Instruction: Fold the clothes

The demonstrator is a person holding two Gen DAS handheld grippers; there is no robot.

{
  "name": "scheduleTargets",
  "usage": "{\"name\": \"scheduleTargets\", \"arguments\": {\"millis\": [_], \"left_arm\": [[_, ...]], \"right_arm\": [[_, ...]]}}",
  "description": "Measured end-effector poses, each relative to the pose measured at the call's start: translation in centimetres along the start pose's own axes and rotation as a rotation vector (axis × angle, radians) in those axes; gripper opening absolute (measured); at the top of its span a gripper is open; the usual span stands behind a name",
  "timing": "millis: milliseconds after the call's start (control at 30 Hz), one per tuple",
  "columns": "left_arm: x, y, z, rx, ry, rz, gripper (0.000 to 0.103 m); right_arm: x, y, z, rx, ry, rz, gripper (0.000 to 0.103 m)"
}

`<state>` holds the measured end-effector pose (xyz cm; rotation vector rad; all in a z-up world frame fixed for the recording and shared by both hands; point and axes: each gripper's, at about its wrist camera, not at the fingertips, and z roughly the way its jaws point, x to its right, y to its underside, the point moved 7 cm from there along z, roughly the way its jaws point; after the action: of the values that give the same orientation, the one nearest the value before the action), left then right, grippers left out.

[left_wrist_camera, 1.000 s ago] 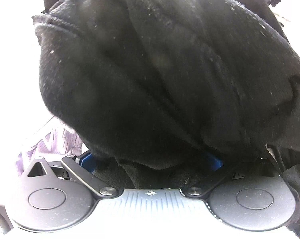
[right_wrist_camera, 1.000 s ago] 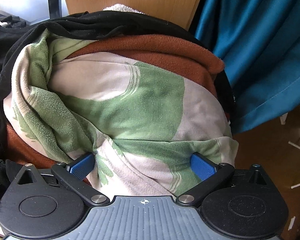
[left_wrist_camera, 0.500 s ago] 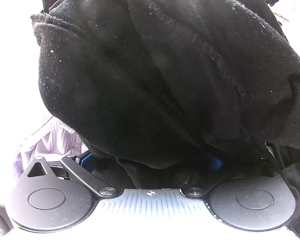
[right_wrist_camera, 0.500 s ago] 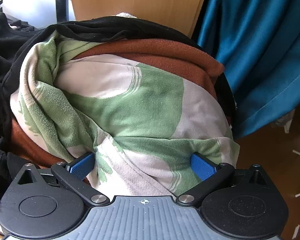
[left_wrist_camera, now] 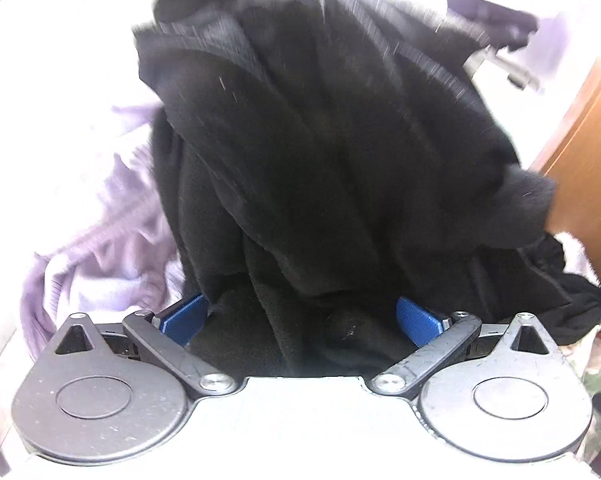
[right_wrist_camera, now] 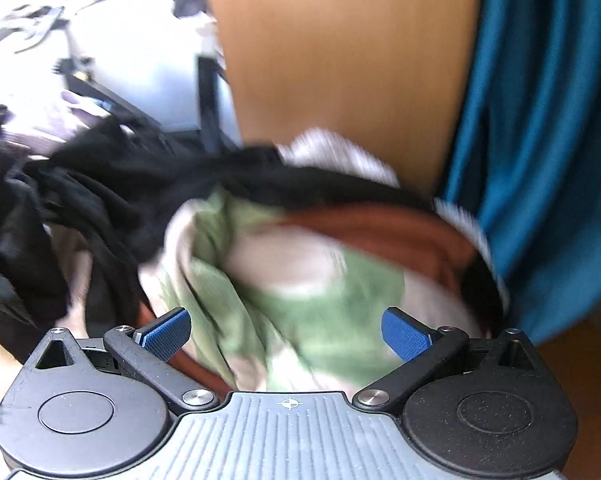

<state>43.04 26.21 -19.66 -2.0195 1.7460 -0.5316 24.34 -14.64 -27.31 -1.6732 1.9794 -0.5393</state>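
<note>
Left gripper [left_wrist_camera: 300, 316]: blue ribbed pads spread wide, a fuzzy black fleece garment [left_wrist_camera: 320, 152] bunched between them, filling frame centre. Crumpled lilac knit [left_wrist_camera: 100, 248] at left. Right gripper [right_wrist_camera: 284, 332]: pads wide around a soft green-and-cream cloth [right_wrist_camera: 300, 288]; rust knit [right_wrist_camera: 400, 236] behind, upper right.

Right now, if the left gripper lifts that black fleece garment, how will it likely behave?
The black fleece garment will probably sag and drape, since it already hangs in deep folds. It looks thick and bulky between the left gripper pads, so likely heavyish for cloth. Its fuzzy nap should resist slipping.
</note>
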Motion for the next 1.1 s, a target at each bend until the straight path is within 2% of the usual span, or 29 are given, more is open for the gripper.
{"name": "scheduleTargets", "arguments": {"millis": [133,267,333,500,600,633,667,700,767,800,867,900,1000,1067,1100], "left_arm": [[-0.7,-0.3,-1.3,0.068,-0.037,-0.016,0.103],[-0.4,-0.5,-1.4,0.043,0.088,0.002,0.103],[0.5,0.3,-1.8,0.058,0.108,0.046,0.103],[1.8,0.8,-2.3,0.041,0.068,0.082,0.103],[0.4,1.9,-1.9,0.045,0.058,0.005,0.103],[0.5,3.1,-3.3,0.043,0.057,-0.028,0.103],[0.3,3.0,-3.5,0.039,0.051,-0.056,0.103],[0.0,2.9,-3.6,0.034,0.045,-0.083,0.103],[-0.4,3.1,-3.4,0.03,0.025,-0.107,0.103],[-0.4,3.2,-3.2,0.028,0.016,-0.113,0.103],[-0.3,3.3,-2.8,0.025,0.007,-0.12,0.103],[-0.1,3.3,-2.6,0.023,0.01,-0.12,0.103],[0.7,3.5,-2.5,0.017,0.026,-0.11,0.103],[1.2,3.5,-2.5,0.013,0.031,-0.102,0.103],[1.3,3.5,-2.4,0.012,0.036,-0.099,0.103]], "right_arm": [[-2.4,-2.7,0.2,0.057,-0.026,-0.098,0.102],[-5.2,-3.3,0.8,0.109,-0.021,-0.243,0.102],[-7.0,-3.3,1.3,0.111,-0.005,-0.337,0.102],[-9.6,-3.1,3.6,0.114,0.058,-0.534,0.102],[-10.1,-3.0,4.3,0.134,0.077,-0.581,0.102],[-10.3,-3.0,4.5,0.14,0.079,-0.59,0.102],[-10.4,-3.0,4.7,0.139,0.068,-0.586,0.1],[-10.5,-3.0,5.0,0.135,0.055,-0.581,0.096],[-10.5,-2.6,5.5,0.105,0.019,-0.574,0.066],[-10.5,-2.4,5.6,0.1,0.024,-0.576,0.062],[-10.1,-2.2,5.3,0.122,0.055,-0.583,0.039],[-9.9,-2.2,5.1,0.13,0.062,-0.577,0.035],[-8.9,-2.4,3.8,0.132,0.011,-0.508,0.024],[-8.1,-2.6,3.0,0.132,-0.018,-0.458,0.008],[-7.7,-2.6,2.6,0.13,-0.033,-0.433,0.008]]}}
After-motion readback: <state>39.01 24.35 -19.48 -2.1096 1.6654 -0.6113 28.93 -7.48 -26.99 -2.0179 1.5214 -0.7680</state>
